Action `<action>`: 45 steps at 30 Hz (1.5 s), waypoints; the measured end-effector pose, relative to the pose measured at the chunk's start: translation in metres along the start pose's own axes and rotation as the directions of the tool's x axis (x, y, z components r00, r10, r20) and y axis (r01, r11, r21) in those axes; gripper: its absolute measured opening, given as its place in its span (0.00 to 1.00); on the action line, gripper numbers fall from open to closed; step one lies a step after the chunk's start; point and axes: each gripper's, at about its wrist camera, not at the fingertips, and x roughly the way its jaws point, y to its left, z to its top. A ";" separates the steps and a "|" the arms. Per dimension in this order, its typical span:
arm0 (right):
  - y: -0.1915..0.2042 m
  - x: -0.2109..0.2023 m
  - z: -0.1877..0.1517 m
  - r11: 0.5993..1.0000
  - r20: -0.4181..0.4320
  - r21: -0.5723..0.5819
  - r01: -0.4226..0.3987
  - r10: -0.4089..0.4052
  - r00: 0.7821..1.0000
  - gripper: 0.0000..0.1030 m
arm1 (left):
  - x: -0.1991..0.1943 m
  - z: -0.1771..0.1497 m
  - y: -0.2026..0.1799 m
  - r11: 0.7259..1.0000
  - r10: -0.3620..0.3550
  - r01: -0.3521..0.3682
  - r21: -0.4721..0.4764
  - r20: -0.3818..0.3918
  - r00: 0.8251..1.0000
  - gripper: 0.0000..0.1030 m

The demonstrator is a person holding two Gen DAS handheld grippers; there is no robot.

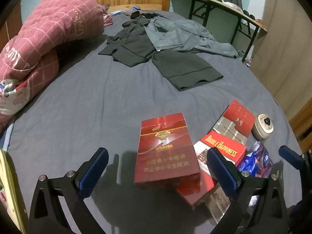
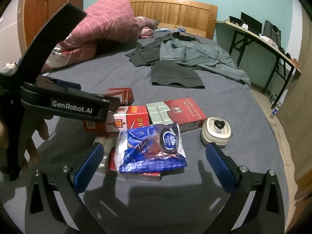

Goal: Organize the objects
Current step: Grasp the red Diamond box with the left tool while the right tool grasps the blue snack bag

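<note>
A red Diamond cigarette pack (image 1: 167, 150) lies between the spread fingers of my left gripper (image 1: 158, 172), which is open and not touching it. The pack's right side leans on another red box (image 1: 195, 191). A Double Happiness pack (image 1: 222, 149), a red and silver pack (image 1: 234, 120) and a cream round case with a black heart (image 1: 263, 125) lie to the right. In the right wrist view a crumpled blue packet (image 2: 152, 148) sits between the fingers of my open right gripper (image 2: 154, 165). The cream case (image 2: 216, 130) is just right of it.
Everything lies on a grey-blue bed sheet (image 1: 87, 107). Black and grey clothes (image 1: 159, 44) are spread further up the bed, with a pink quilt (image 1: 48, 35) at the left. A folding desk (image 2: 263, 39) stands beside the bed. A hand (image 2: 35, 138) holds the left tool.
</note>
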 end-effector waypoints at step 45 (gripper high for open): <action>0.019 -0.091 -0.001 0.995 0.036 0.097 0.038 -0.042 0.998 0.72 | -0.142 -0.078 0.048 0.998 -0.047 0.052 -0.032 0.151 0.987 0.55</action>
